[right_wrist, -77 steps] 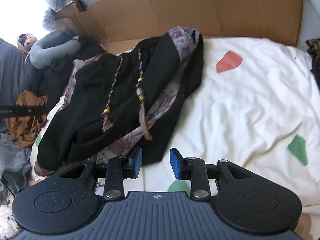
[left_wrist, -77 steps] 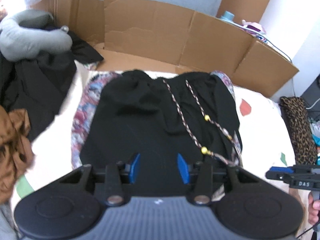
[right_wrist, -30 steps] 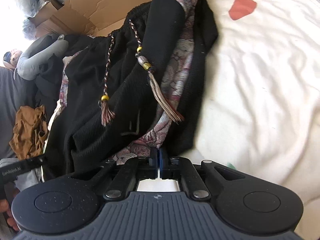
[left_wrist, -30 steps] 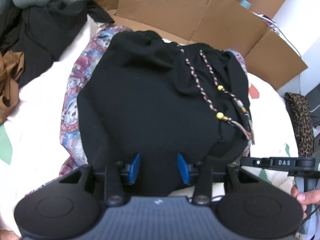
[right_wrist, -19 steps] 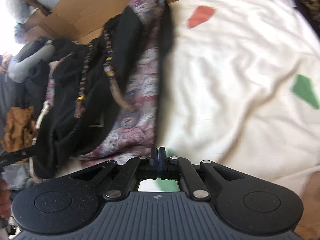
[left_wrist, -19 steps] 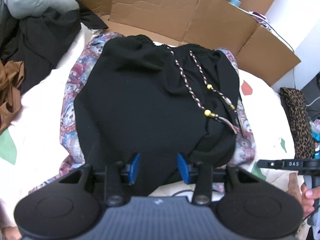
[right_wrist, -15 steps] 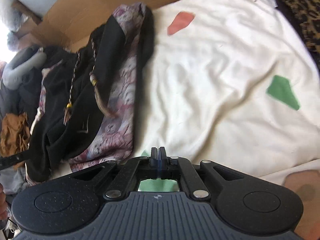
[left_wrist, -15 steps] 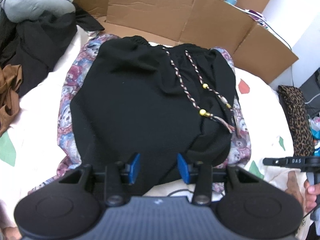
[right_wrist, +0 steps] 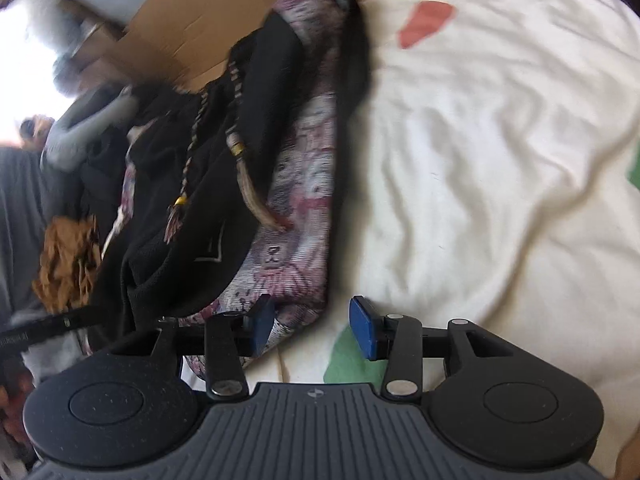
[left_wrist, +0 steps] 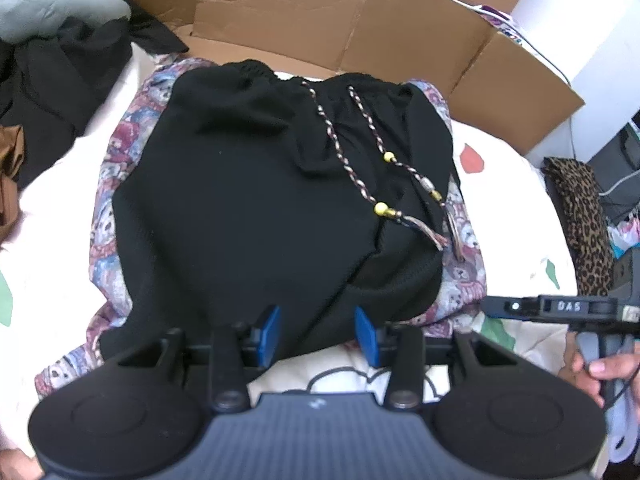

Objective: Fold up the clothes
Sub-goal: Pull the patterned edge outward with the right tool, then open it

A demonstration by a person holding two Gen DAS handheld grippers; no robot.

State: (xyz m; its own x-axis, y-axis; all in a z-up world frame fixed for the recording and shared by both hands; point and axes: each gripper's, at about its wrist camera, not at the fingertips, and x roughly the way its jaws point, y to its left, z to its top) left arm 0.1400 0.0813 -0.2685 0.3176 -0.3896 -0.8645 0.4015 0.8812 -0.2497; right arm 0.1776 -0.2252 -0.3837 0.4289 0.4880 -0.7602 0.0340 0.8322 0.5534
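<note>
Your left gripper [left_wrist: 316,334] hangs released over the near hem of the black garment [left_wrist: 256,208], blue pads spread with nothing between them. The garment lies folded on the white bedsheet [right_wrist: 500,160], toward its far edge, where it meets the cardboard wall [left_wrist: 280,20]. A teddy-bear print lining [left_wrist: 108,216] shows along both of its long sides, and two braided drawstrings [left_wrist: 360,160] with yellow beads trail over its right half (the ends are tasselled). Your right gripper [right_wrist: 312,328] is likewise released, its left pad over the lining's near corner and its right pad over the bare sheet, beside a green patch [right_wrist: 348,360]; whether the left pad touches the cloth cannot be told. A pile of dark clothes [left_wrist: 52,80] and a brown cloth [right_wrist: 68,260] sit at the sheet's left edge. A leopard-print item [left_wrist: 584,216] lies at the right edge.
</note>
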